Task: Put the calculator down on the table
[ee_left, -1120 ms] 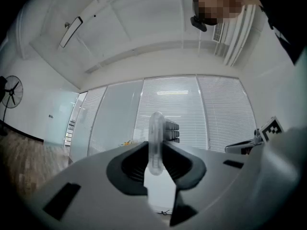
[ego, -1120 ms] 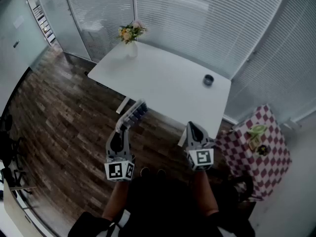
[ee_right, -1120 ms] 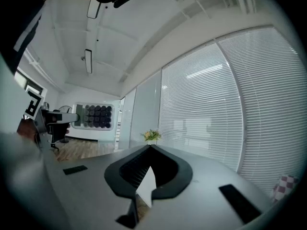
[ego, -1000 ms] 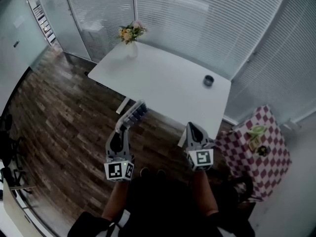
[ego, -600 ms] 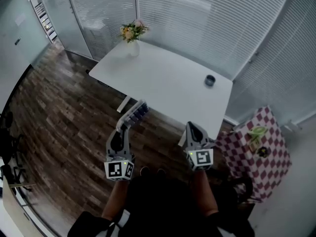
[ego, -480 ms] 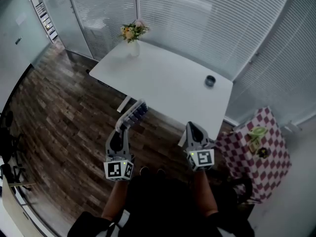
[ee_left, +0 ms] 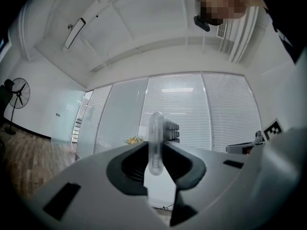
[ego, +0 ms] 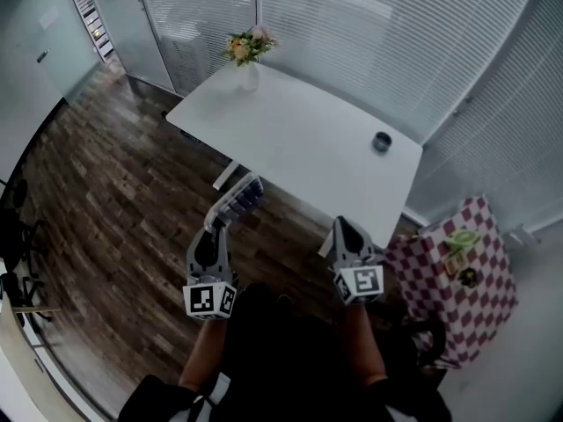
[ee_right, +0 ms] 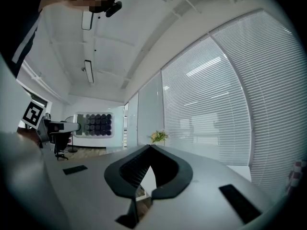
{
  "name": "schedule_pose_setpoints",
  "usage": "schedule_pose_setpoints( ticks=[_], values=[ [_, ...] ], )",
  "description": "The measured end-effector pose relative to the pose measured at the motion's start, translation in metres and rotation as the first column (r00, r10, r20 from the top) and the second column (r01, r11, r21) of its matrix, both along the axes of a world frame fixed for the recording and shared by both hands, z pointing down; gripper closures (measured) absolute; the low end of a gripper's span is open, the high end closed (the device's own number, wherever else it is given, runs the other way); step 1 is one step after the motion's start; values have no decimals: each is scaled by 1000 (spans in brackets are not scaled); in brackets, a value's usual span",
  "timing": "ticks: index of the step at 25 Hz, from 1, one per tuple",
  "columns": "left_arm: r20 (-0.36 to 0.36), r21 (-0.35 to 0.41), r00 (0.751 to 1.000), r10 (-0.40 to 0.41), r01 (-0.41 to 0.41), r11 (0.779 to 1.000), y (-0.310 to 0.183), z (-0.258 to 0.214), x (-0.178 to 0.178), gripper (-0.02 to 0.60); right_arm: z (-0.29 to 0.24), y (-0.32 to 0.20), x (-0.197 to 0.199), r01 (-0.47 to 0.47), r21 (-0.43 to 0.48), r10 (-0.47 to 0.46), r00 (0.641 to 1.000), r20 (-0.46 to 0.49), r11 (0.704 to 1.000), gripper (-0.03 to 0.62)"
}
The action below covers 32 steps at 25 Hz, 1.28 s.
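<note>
Calculator sits edge-on in the left claw, pinched between the two dark pads so that its clear casing stands upright and its rows of dark keys face the right side. In the left gripper view it rises straight out of the claw's throat, gripped by its lower end. It juts out ahead of that claw, in the air above the wooden floor and short of the near edge of the white desk.

The right claw hangs level beside the left one and well apart from it. Its jaws are drawn together with nothing between them, as its own view shows.

Ahead of both claws lies the desk. At its far corner, beyond the left claw, stands a white vase of flowers. A small dark round pot sits ahead and to the right of the right claw, near the desk's right end. To the right of the right claw is a low stand covered in a red and white chequered cloth.
</note>
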<state>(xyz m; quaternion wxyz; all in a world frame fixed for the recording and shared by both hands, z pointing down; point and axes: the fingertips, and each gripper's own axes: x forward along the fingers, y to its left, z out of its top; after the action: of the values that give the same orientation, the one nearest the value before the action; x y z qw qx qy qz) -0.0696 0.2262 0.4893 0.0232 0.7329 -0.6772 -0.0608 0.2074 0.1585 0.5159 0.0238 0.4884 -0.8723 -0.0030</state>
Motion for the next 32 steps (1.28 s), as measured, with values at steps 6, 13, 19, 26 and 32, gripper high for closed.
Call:
schedule_pose_setpoints(
  ticks=[6, 13, 19, 26, 32],
  values=[
    [-10, -4, 1000, -4, 4, 1000, -4, 0, -8, 497, 5, -5, -7, 13, -11, -13, 1000, -1, 1000, 588],
    [-6, 1, 1000, 13, -13, 1000, -29, 1, -19, 497, 11, -27, -22, 15, -7, -15, 1000, -1, 1000, 588],
    [-9, 2, 999, 43, -43, 999, -67, 2, -37, 497, 6, -57, -45, -7, -4, 7, 1000, -2, 1000, 588],
    [4, 16, 995, 100, -100, 995, -125, -5, -57, 497, -2, -103, -71, -33, -15, 34, 999, 11, 999, 588],
    [3, 12, 988, 153, -153, 988, -179, -7, -79, 497, -9, -144, -95, -80, -7, 80, 997, 19, 997, 588]
  ],
)
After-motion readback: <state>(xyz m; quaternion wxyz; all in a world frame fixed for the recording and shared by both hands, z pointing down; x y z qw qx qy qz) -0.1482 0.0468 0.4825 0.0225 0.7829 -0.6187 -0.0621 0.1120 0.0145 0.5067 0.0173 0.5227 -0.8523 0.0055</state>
